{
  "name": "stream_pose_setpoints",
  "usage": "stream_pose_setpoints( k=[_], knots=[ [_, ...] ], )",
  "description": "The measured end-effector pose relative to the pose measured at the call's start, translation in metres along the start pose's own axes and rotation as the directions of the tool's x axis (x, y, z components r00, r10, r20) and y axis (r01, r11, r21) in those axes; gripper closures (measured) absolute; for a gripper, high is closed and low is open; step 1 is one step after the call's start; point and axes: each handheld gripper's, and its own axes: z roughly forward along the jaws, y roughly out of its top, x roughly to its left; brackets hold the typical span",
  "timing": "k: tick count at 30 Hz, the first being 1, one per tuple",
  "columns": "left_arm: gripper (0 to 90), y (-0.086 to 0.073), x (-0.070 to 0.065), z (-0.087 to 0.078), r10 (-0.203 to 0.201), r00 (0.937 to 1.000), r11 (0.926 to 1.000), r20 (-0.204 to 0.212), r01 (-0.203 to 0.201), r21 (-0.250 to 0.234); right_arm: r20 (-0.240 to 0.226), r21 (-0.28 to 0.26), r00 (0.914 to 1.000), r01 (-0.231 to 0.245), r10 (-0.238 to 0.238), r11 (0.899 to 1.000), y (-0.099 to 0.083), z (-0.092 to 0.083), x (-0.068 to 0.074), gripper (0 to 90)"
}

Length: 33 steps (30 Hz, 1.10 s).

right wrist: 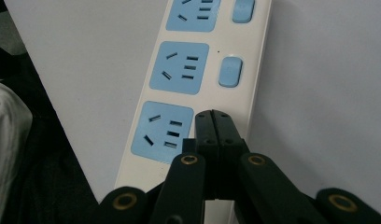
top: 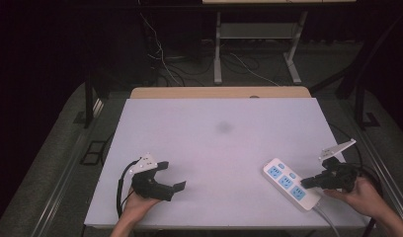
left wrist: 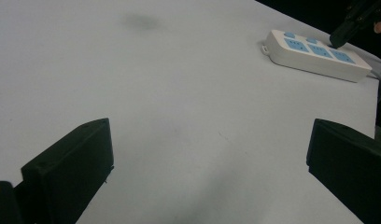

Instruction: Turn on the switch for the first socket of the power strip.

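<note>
Left tool point(top: 172, 176) lower left of the high view, jaws spread wide, nothing between them, low over the white surface point(top: 214, 148). Right tool point(right wrist: 213, 122) lower right, jaws pressed together, tips on the white power strip point(top: 290, 183) beside its nearest blue socket point(right wrist: 163, 131). Strip lies diagonally near the surface's right edge, 3 blue sockets visible.

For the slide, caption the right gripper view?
Closed right gripper pressing down over the nearest switch spot on a white power strip.
</note>
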Motion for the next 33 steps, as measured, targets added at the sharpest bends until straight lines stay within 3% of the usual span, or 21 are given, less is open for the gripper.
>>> stream_pose_setpoints(
  k=[9, 17, 33],
  knots=[
    [0.0, 0.0, 0.0, 0.001, -0.002, 1.0, 1.0, -0.001, 0.002, 0.006, -0.024, -0.065, 0.9993, -0.029, 0.027, 0.997, -0.013, -0.001, -0.004, 90.0],
    [0.0, -0.001, 0.001, 0.0, -0.004, 1.0, 1.0, -0.006, 0.004, 0.007, -0.006, -0.041, 0.9999, -0.013, 0.012, 0.999, -0.009, -0.001, -0.001, 90.0],
    [0.0, -0.001, 0.002, -0.001, -0.01, 0.9999, 0.9999, -0.006, 0.01, 0.004, 0.026, -0.044, 0.9997, 0.002, -0.001, 0.999, -0.009, -0.003, 0.004, 90.0]
  ],
)
